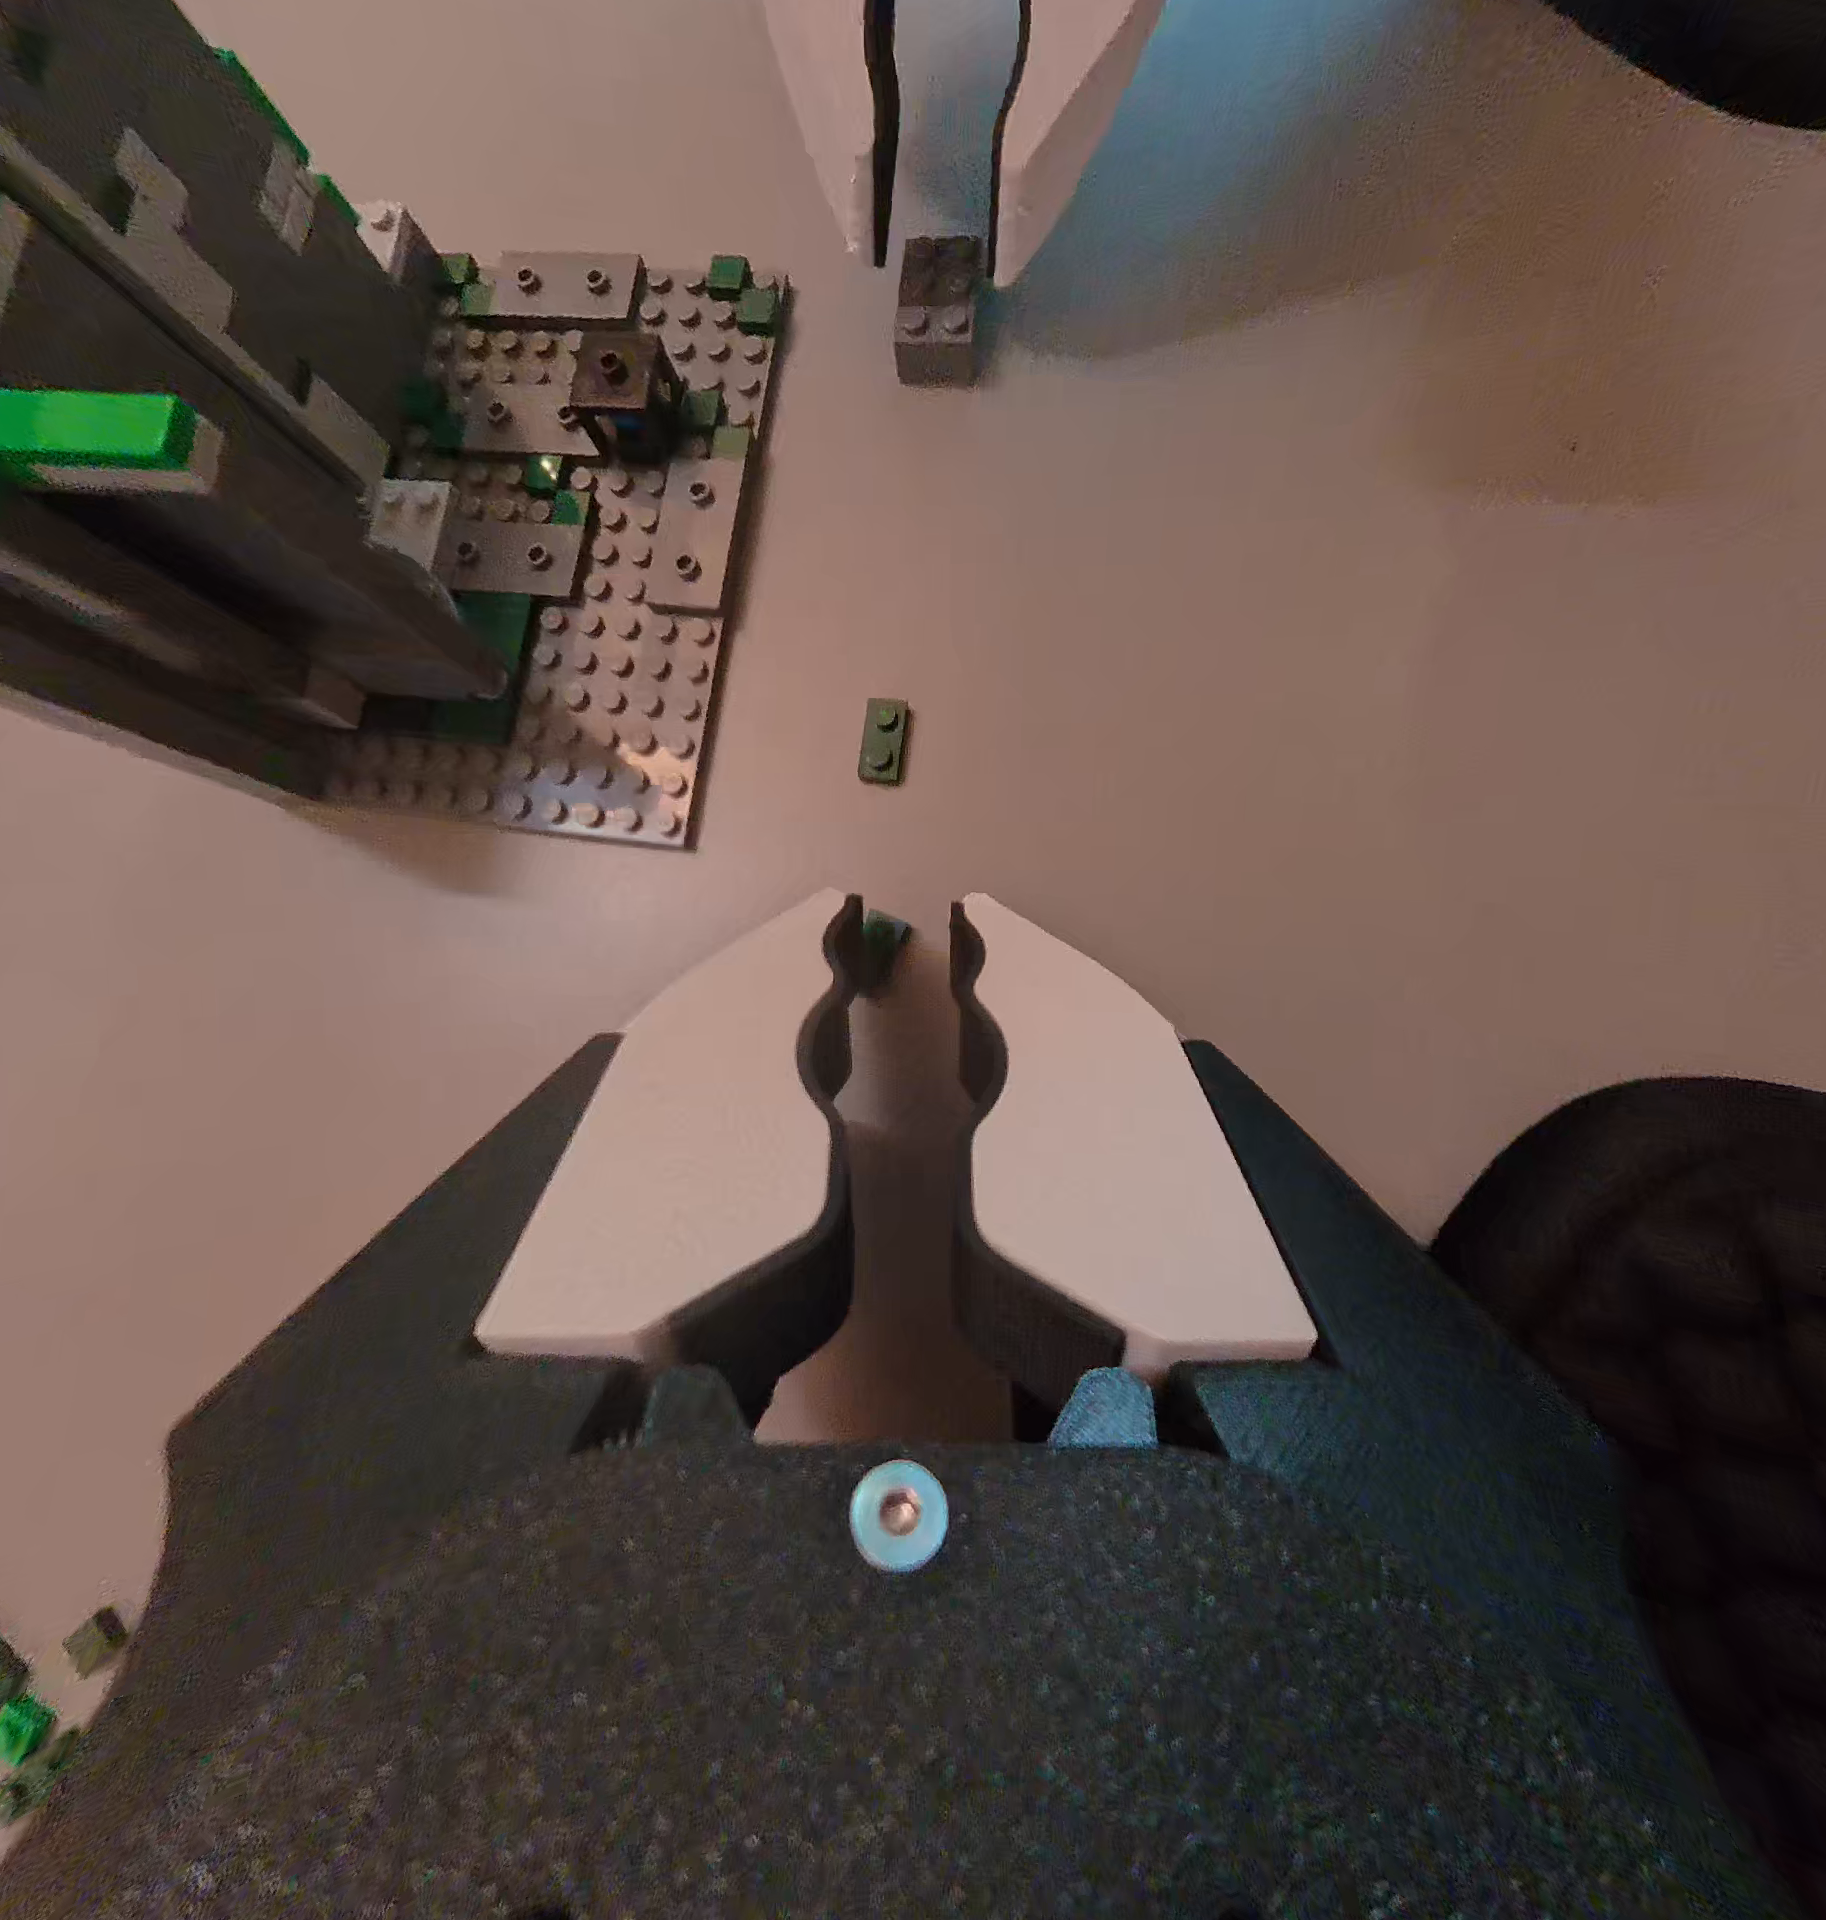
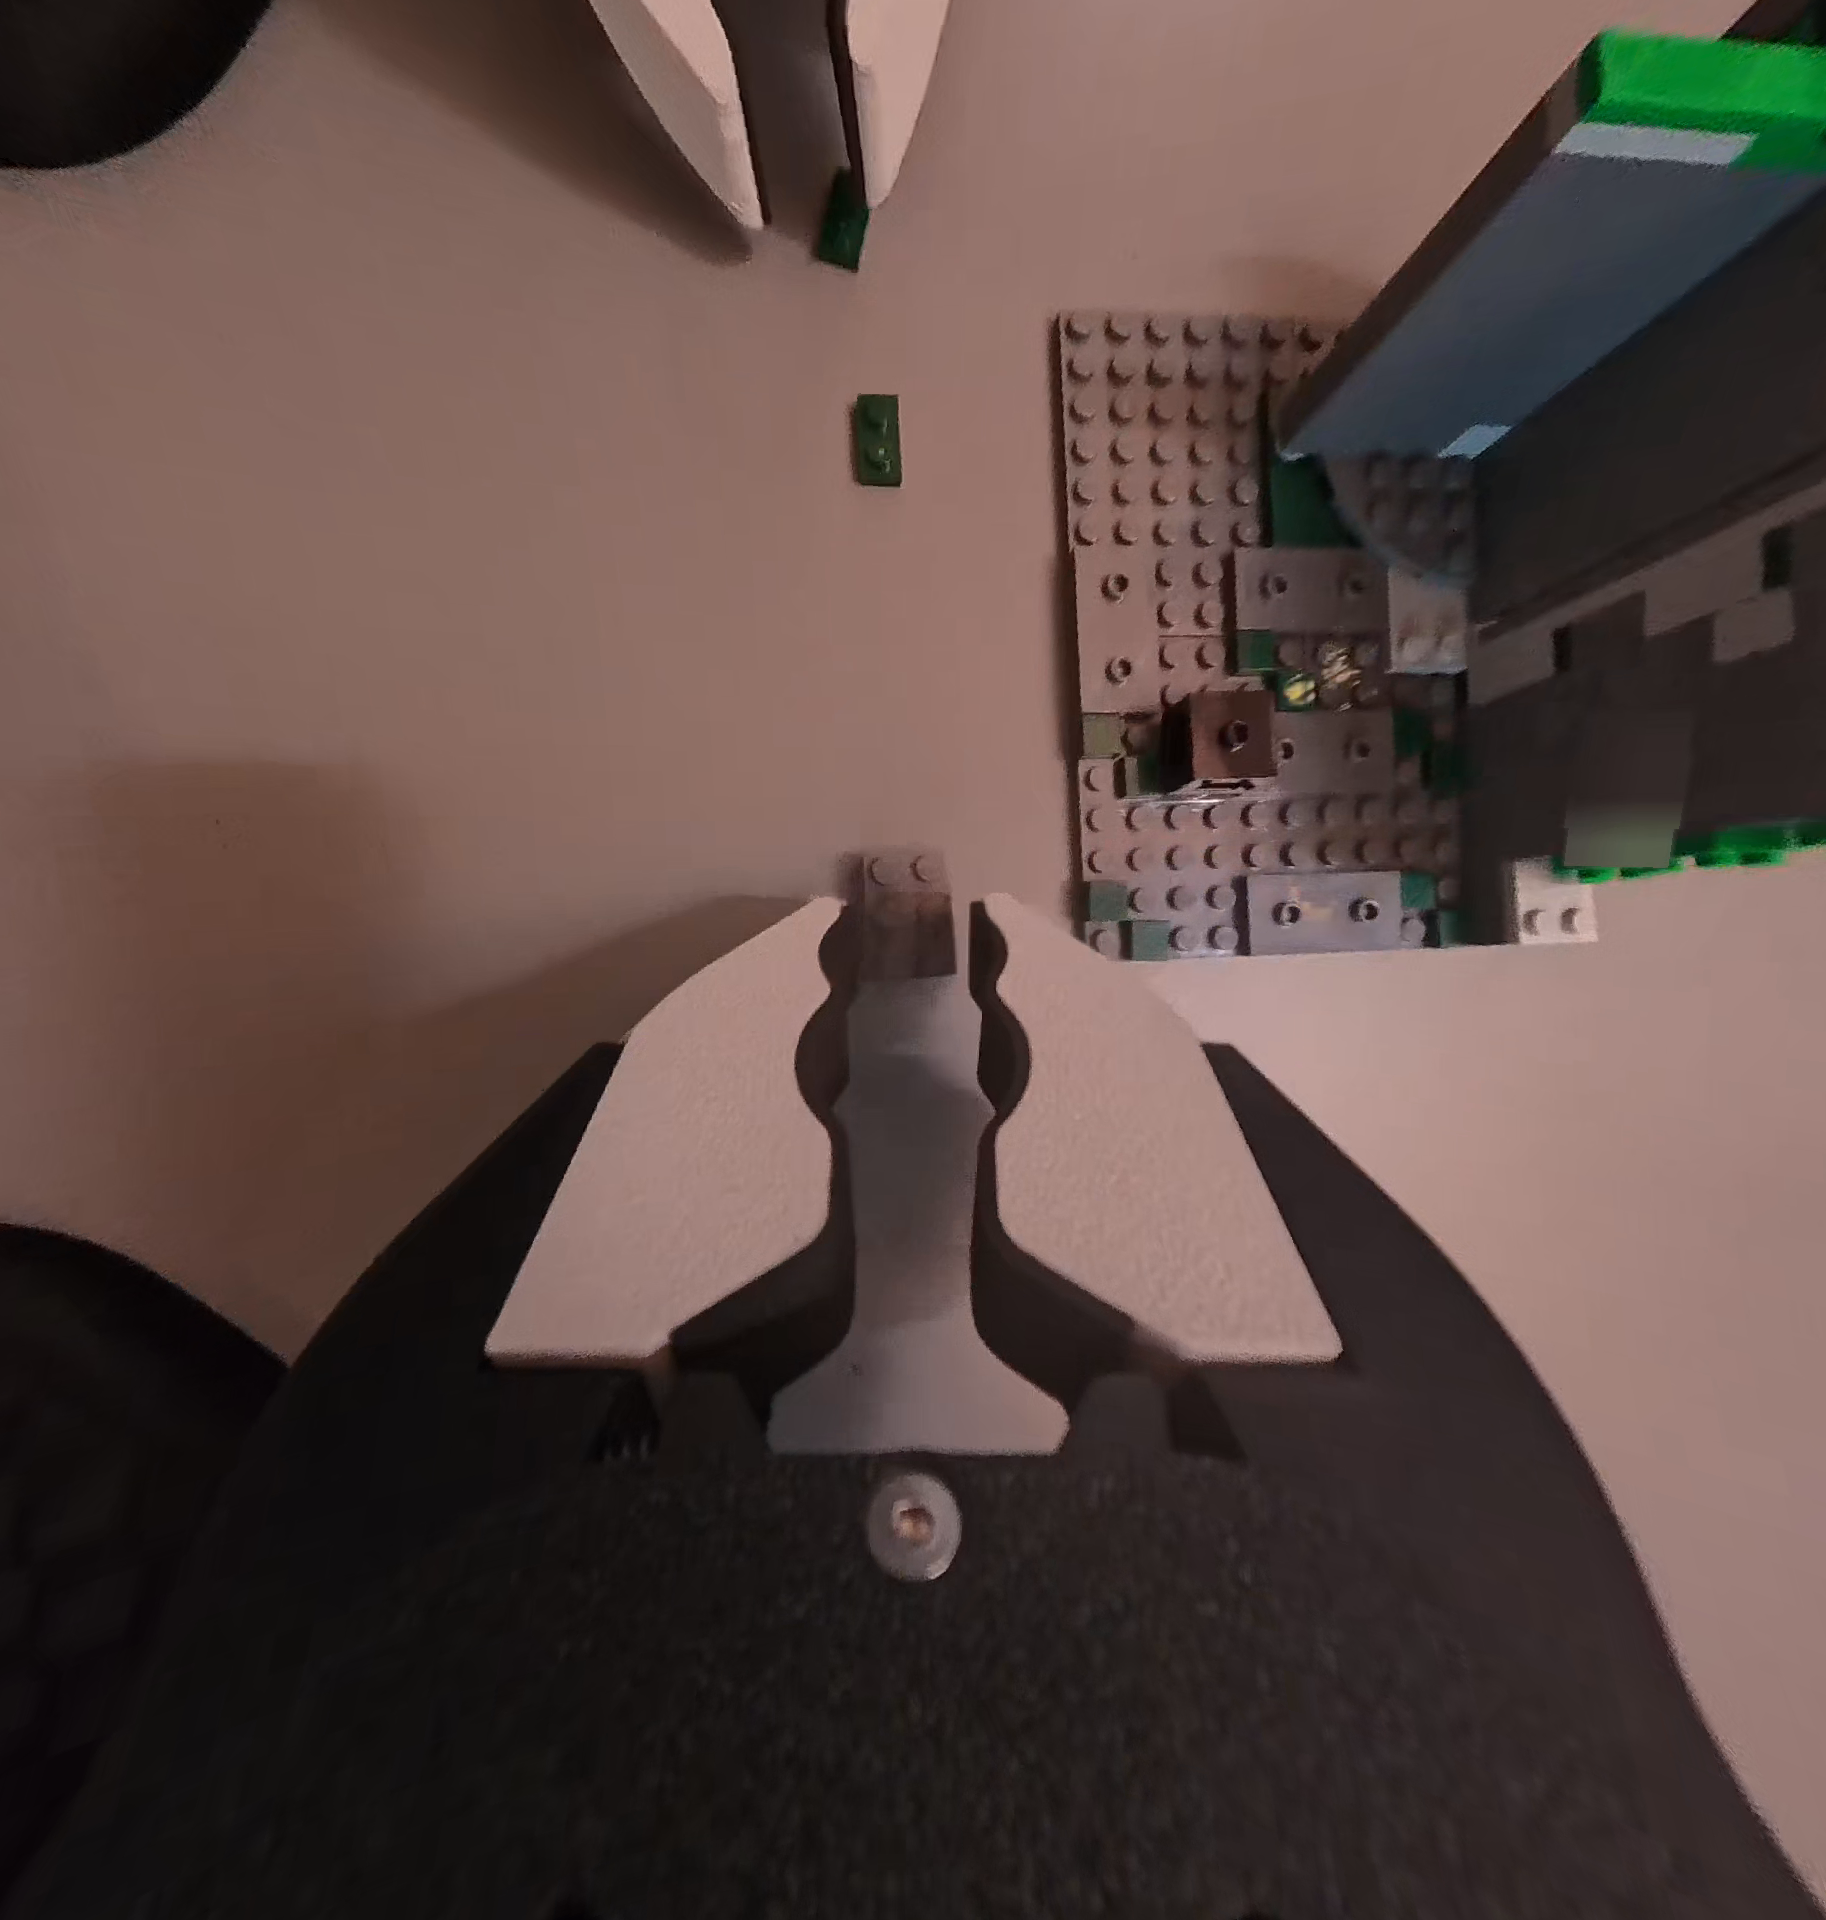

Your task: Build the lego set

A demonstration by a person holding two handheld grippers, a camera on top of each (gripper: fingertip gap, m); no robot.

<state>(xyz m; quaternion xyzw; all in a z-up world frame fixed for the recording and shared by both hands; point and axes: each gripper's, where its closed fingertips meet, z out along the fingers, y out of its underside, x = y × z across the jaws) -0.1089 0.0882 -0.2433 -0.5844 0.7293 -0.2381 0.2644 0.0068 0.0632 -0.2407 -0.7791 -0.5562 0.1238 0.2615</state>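
The lego build stands on a grey studded baseplate (image 1: pixel 618 727) (image 2: pixel 1158 436), with tall grey and green walls (image 1: pixel 161 416) (image 2: pixel 1667 416) and a small brown block (image 1: pixel 618 379) (image 2: pixel 1231 743). My left gripper (image 1: pixel 904 925) is open, low over the table. A small dark green piece (image 1: pixel 881 951) (image 2: pixel 841 234) sits between its tips, against the left finger. My right gripper (image 2: pixel 909 920) is shut on a grey 2x2 brick (image 2: pixel 904 914) (image 1: pixel 935 312) at table level, beside the baseplate's corner. A loose green 1x2 plate (image 1: pixel 885 740) (image 2: pixel 877 438) lies on the table between the two grippers.
Several small green and dark loose pieces (image 1: pixel 15 1704) lie at the lower left of the left wrist view. A dark rounded shape (image 1: pixel 1667 1403) (image 2: pixel 78 1455) sits near each gripper's base. The pale table (image 1: pixel 1356 675) runs between the grippers. From the left gripper's tips to the loose green 1x2 plate (image 2: pixel 877 438) is close to 4 cm. The left camera catches it too, in the left wrist view (image 1: pixel 884 732). From my right tips it is roughly 5 cm to the small brown block (image 1: pixel 618 379); from my left, 11 cm. Seen from the right wrist view (image 2: pixel 1224 728) as well.
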